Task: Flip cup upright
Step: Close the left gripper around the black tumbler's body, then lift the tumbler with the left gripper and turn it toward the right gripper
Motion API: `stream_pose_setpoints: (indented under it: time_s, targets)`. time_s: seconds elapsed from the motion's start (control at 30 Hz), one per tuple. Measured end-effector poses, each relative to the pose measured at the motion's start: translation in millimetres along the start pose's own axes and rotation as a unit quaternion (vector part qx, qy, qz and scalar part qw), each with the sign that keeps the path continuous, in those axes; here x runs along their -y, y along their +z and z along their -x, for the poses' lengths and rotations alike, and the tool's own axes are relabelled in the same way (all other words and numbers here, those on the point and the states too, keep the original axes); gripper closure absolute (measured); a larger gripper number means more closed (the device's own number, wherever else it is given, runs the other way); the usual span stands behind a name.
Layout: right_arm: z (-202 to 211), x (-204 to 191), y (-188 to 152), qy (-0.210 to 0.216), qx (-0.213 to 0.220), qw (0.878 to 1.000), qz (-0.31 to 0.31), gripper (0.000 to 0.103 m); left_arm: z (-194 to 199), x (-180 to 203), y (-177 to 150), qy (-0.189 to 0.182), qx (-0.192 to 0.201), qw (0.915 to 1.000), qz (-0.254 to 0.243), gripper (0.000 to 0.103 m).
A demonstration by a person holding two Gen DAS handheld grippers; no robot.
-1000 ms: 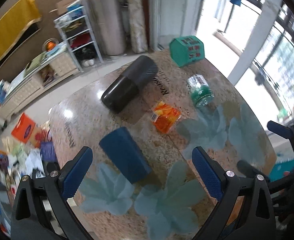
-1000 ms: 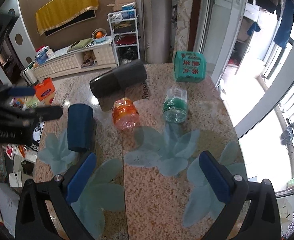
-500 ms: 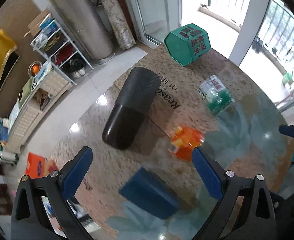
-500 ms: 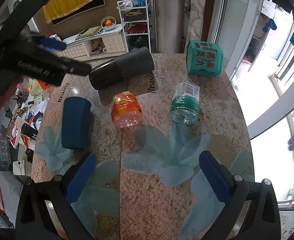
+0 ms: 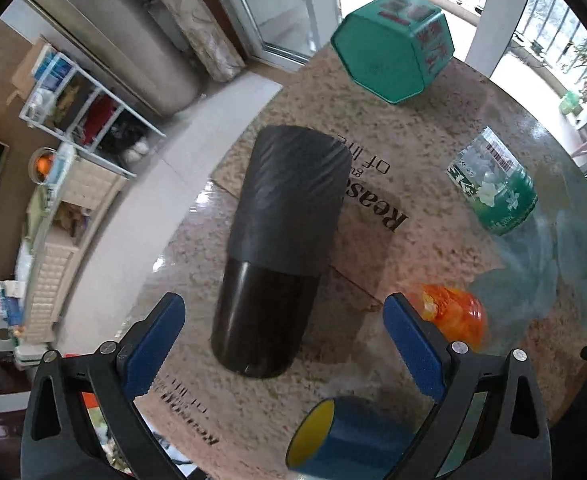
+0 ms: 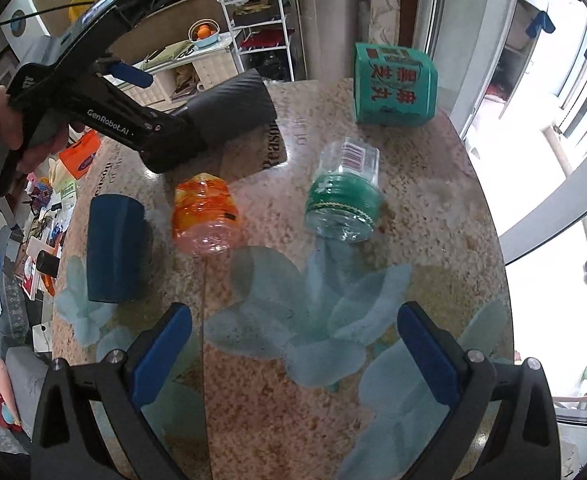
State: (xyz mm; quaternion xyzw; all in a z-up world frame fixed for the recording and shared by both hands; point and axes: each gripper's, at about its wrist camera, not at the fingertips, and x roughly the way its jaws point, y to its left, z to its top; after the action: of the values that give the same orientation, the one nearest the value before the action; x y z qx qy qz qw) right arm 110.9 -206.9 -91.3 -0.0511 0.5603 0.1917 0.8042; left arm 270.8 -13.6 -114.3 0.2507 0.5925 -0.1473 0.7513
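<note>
A large black cup (image 5: 281,240) lies on its side on the stone table, its smooth end towards my left gripper (image 5: 283,344). The left gripper is open and hovers just above and before that end, one finger on each side. In the right wrist view the black cup (image 6: 233,104) is partly hidden behind the left gripper's body. A blue cup (image 6: 115,248) with a yellow inside (image 5: 313,436) also lies on its side. My right gripper (image 6: 293,360) is open and empty over the near table.
An orange bottle (image 6: 205,216) and a green bottle (image 6: 343,196) lie on their sides mid-table. A green hexagonal box (image 6: 393,84) stands at the far edge. A brown printed card (image 5: 373,204) lies under the black cup. The round table edge (image 6: 493,240) runs right.
My left gripper has moved forward across the table from the blue cup to the black cup, which now fills its view. The right gripper has barely moved.
</note>
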Motion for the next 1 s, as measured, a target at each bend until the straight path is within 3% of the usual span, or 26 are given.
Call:
stream_pose_setpoints:
  time_s: [0.3, 0.47, 0.73, 1.0]
  targets:
    - [-19, 19, 6, 0.005, -0.02, 1.0, -0.013, 0.0, -56, -16, 21, -0.03, -0.034, 0.9989, 0.011, 0.003]
    - [-29, 28, 10, 0.007, -0.029, 0.999, -0.018, 0.0, -80, -16, 26, -0.011, -0.048, 0.9988, 0.006, 0.003]
    - [-41, 37, 16, 0.008, -0.035, 0.999, -0.027, 0.0, -104, -25, 33, -0.028, -0.065, 0.9974, 0.012, 0.003]
    - [-47, 44, 27, 0.01, -0.028, 0.998, -0.046, 0.0, -111, -27, 32, -0.064, -0.074, 0.995, 0.021, 0.02]
